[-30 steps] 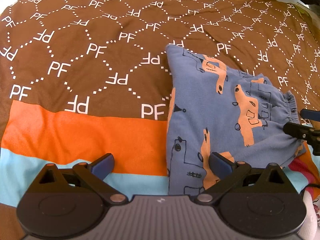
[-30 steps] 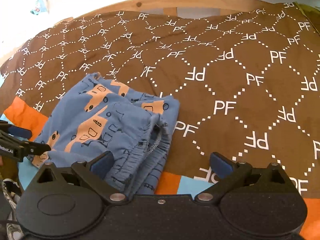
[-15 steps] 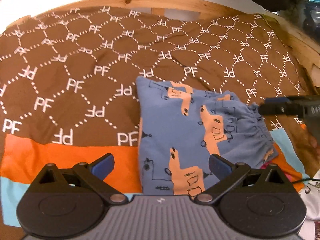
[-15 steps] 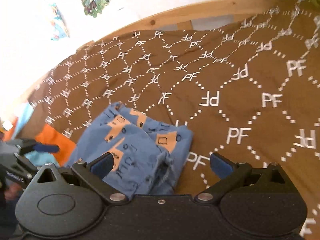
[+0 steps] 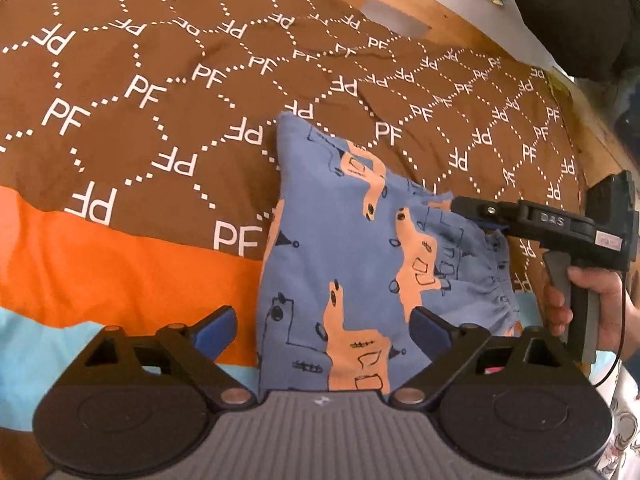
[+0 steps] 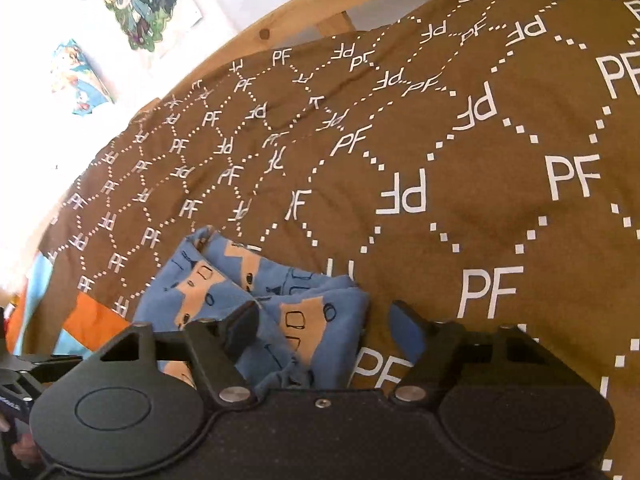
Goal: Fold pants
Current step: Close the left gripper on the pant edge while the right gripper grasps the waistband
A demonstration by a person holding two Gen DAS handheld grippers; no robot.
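Observation:
Blue pants with orange prints [image 5: 360, 248] lie folded into a compact rectangle on the brown bedspread [image 5: 160, 92], elastic waistband at the right. My left gripper [image 5: 324, 326] is open and empty, hovering at the near edge of the pants. In the right wrist view the pants [image 6: 256, 304] lie at lower left, and my right gripper [image 6: 328, 326] is open over their waistband corner. The right gripper also shows in the left wrist view [image 5: 520, 220], above the waistband, held by a hand.
The bedspread has an orange band [image 5: 100, 256] and a light blue band [image 5: 36, 340] toward the near edge. A wooden bed frame [image 6: 320, 12] runs along the far side, with posters [image 6: 140, 0] on the white wall behind. A dark object [image 5: 576, 12] sits at the far right.
Both grippers have lifted and pulled back from the pants and stay open. The right gripper has swung over the waistband side. The pants lie still.

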